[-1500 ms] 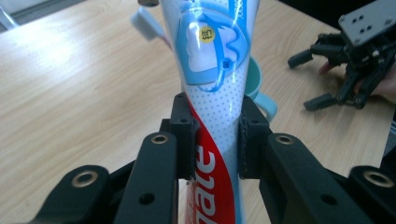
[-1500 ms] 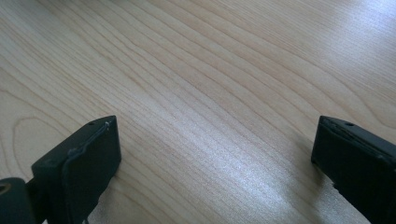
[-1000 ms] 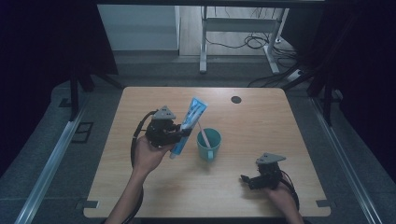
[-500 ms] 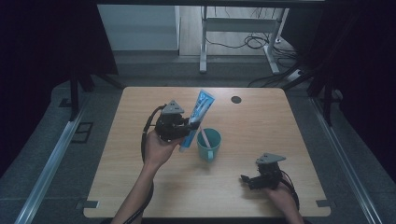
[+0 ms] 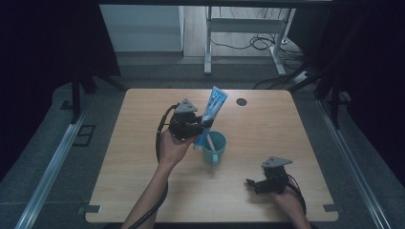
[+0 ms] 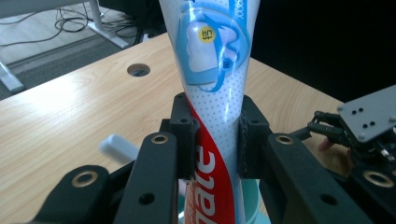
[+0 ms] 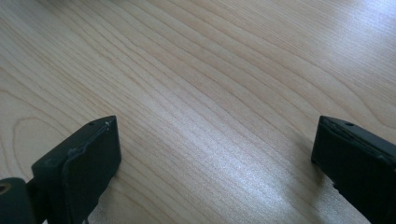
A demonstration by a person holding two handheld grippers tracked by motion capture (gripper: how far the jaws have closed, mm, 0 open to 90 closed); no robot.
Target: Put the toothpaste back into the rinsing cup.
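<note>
Clamping a toothpaste tube (image 6: pixel 215 135) upright above the cup (image 5: pixel 214 148), left gripper (image 6: pixel 215 140).

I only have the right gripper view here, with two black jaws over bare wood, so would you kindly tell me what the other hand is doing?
Observer: The left gripper is shut on a white, blue and red plastic toothpaste tube, its pads pressing the tube's middle.
Operator: Thank you. Is the tube near any container?
Observer: Yes, its lower end is over a round teal plastic cup near the middle of the light wooden table.
Operator: Is anything already in that cup?
Observer: A white stick-like handle leans out of it; I cannot tell what it is.
Operator: And where is my gripper relative to the cup?
Observer: The right gripper sits open near the table's front right, apart from the cup.
</note>
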